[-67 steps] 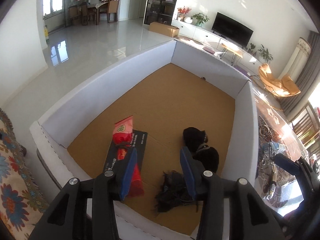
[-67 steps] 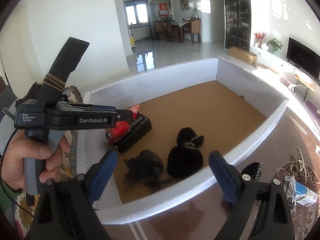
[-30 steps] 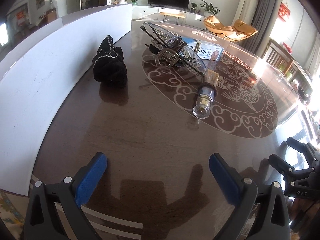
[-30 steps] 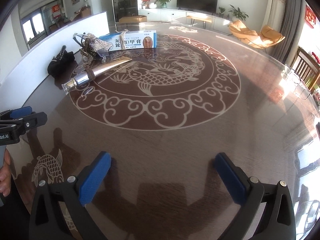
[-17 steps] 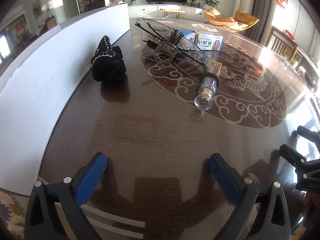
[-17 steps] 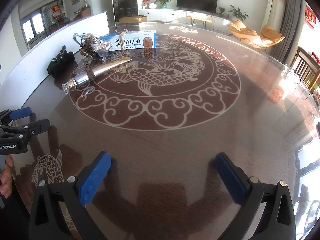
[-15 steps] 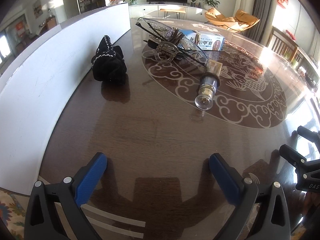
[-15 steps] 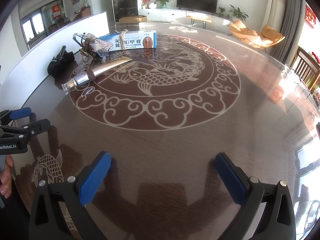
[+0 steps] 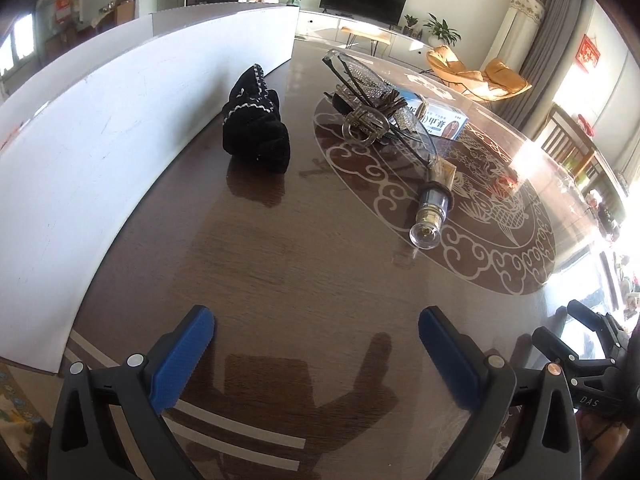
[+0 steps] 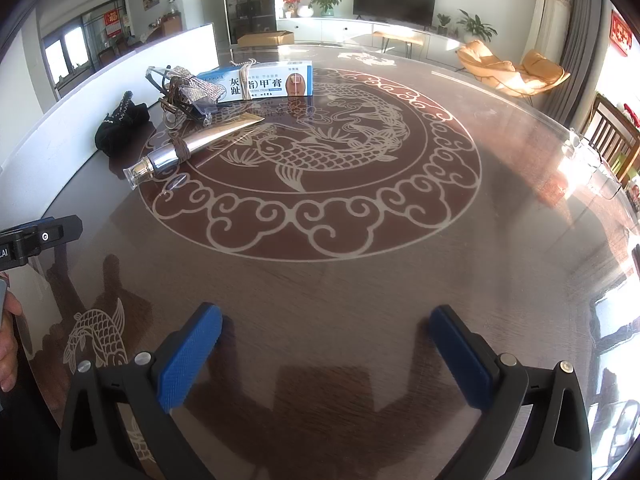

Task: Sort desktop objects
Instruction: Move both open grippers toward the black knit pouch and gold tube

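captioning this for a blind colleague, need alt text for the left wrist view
The left gripper hovers with its blue jaws wide open and empty over a dark glossy table. Ahead lie a black fabric pouch beside a white box wall, a silver tube, a sparkly clip bundle and a blue-white carton.

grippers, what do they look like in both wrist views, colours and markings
Both the left gripper and the right gripper have matte black plastic arms with silver screw heads and blue, finely textured, rectangular finger pads. Seen from the left view, the right one's black body bears white "DAS" lettering.
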`<action>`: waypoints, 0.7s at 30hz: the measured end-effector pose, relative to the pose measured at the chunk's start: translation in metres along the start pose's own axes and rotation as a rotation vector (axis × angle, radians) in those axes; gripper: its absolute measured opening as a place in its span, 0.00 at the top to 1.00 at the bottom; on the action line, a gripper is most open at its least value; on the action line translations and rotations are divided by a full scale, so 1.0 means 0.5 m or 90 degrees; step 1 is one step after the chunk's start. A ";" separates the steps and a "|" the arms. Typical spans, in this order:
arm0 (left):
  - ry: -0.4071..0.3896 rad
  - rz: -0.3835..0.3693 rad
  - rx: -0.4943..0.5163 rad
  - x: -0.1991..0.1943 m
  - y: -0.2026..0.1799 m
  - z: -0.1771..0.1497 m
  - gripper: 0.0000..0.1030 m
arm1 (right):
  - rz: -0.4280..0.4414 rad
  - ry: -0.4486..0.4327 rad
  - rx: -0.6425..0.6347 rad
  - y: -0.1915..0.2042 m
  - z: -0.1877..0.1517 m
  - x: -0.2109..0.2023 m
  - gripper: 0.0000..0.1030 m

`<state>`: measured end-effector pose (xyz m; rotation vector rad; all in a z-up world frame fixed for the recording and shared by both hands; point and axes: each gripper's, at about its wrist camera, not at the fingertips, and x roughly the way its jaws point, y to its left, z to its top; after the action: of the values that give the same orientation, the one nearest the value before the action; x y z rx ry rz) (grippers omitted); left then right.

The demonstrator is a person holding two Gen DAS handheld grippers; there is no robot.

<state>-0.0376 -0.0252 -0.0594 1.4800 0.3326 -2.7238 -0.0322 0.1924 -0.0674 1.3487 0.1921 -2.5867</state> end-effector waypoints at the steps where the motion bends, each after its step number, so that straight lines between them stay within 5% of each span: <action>1: 0.000 -0.002 -0.002 -0.001 0.001 0.000 0.00 | 0.000 0.000 0.000 0.000 0.000 0.000 0.00; 13: -0.031 0.030 0.023 -0.017 -0.014 -0.002 0.00 | 0.000 0.000 0.000 0.000 -0.001 -0.001 0.00; 21: -0.048 0.046 -0.017 -0.031 0.017 0.001 0.00 | 0.001 0.000 0.000 0.000 -0.001 0.001 0.00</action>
<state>-0.0285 -0.0347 -0.0479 1.3503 0.3042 -2.6994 -0.0320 0.1926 -0.0679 1.3493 0.1915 -2.5856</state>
